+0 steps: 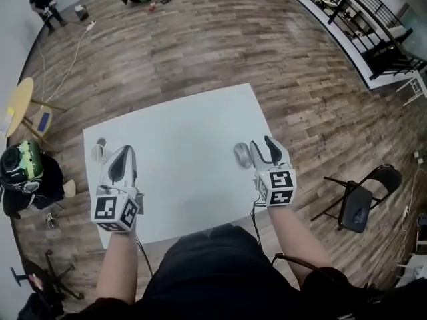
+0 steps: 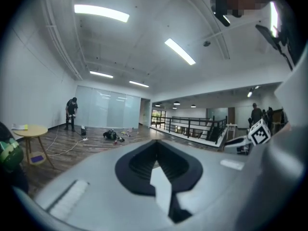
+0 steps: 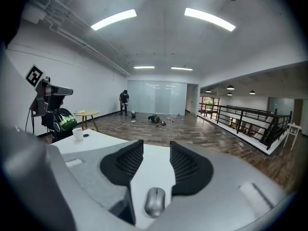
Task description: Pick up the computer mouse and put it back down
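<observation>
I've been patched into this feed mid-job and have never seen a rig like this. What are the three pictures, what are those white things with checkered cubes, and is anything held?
There is no robot. A person holds a two-jaw gripper in each hand, and the marker cubes are part of those grippers. The head view comes from a camera on the person's head, looking down at a white table. The other two views come from cameras riding on each gripper, looking along its jaws. On the table lie a grey computer mouse beside the right gripper and a white cup at the left edge. The right gripper's jaws stand apart and the mouse lies on the table, not gripped. The left gripper has its jaws together on nothing. So nothing is held.
</observation>
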